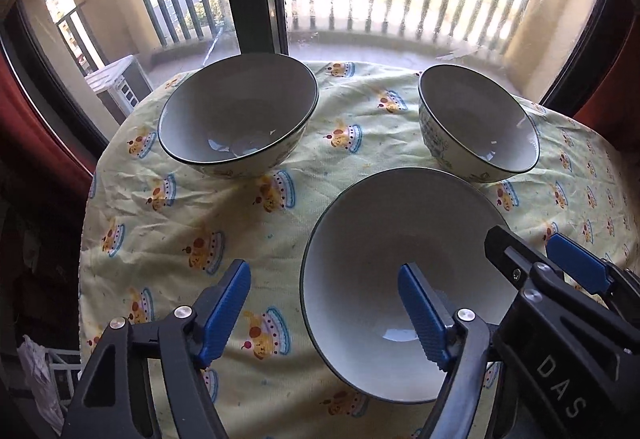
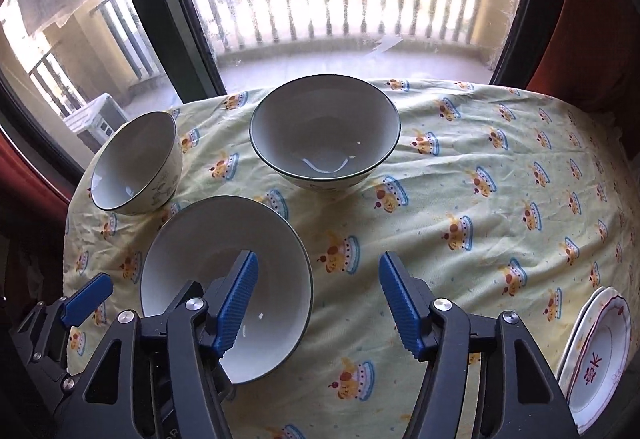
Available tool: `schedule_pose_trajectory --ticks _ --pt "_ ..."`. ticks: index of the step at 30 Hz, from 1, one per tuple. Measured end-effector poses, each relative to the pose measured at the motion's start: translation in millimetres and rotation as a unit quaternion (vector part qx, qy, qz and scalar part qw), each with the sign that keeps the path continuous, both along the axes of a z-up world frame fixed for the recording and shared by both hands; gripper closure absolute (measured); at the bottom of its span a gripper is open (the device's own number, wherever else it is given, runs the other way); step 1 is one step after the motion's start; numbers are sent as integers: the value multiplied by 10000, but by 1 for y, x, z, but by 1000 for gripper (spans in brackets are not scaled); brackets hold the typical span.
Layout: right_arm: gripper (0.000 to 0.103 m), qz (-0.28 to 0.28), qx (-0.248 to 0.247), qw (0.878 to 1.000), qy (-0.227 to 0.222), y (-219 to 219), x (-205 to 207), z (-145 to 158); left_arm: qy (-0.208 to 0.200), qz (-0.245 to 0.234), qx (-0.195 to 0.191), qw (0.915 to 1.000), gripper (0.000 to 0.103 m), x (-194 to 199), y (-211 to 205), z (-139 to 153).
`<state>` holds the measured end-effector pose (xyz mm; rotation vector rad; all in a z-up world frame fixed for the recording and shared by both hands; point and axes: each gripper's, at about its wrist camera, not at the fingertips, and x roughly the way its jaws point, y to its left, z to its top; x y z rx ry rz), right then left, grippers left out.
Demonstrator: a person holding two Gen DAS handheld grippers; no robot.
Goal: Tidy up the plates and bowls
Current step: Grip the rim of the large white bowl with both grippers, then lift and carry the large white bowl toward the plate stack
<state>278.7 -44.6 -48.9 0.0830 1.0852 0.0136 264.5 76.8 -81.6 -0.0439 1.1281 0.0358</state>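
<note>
Tablecloth (image 2: 460,167): 3 bowls | L gripper (image 1: 324,311) straddles near bowl (image 1: 372,239) rim, unclamped | R gripper (image 2: 316,303) same

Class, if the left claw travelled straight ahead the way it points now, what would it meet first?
Probably the near white ceramic bowl's left rim: the open left claw straddles it, one finger inside; depth is uncertain.

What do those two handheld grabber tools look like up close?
Both the left gripper and right gripper are black angular plastic frames with silver round bolts. Their jaws carry ribbed blue pads. One black housing bears pale letters, "DAS". No cables, sleeves or hands are visible.
</note>
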Motion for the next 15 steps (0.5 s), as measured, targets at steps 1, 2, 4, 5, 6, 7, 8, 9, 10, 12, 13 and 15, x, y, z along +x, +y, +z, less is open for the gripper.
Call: schedule_pose_trajectory --ticks 1,2,4,5,6,7,8,9,10,12,13,15 --pt "45 4 -5 10000 51 1 4 -5 57 0 -51 10000 32 3 -1 -4" --pt "49 14 -6 10000 98 0 7 -9 96 5 -110 9999 37 5 0 -8" --pt "55 27 25 9999 161 0 12 -15 162 7 -152 9998 47 8 0 -13" --pt "59 43 30 9998 177 0 14 -19 181 5 -159 9997 54 10 0 -15" --pt "61 62 41 9998 204 0 16 -22 196 -3 -186 9996 57 11 -1 -17" --pt "69 108 107 9996 244 0 18 -25 208 -3 -208 9996 60 11 -1 -18" --pt "78 159 203 9992 291 2 19 -27 241 -13 -223 9995 64 12 -2 -20" --pt "82 178 229 9990 327 2 20 -29 287 -25 -258 9993 66 13 -3 -21" --pt "82 204 174 9992 291 4 20 -28 291 -44 -316 9991 70 12 -3 -21" --pt "82 260 173 9991 283 6 20 -27 271 -43 -240 9993 70 11 -6 -20" --pt "82 268 136 9991 292 6 19 -27 249 -44 -229 9994 70 10 -7 -20" --pt "82 234 161 9991 314 5 18 -27 246 -70 -202 9995 70 9 -10 -19"
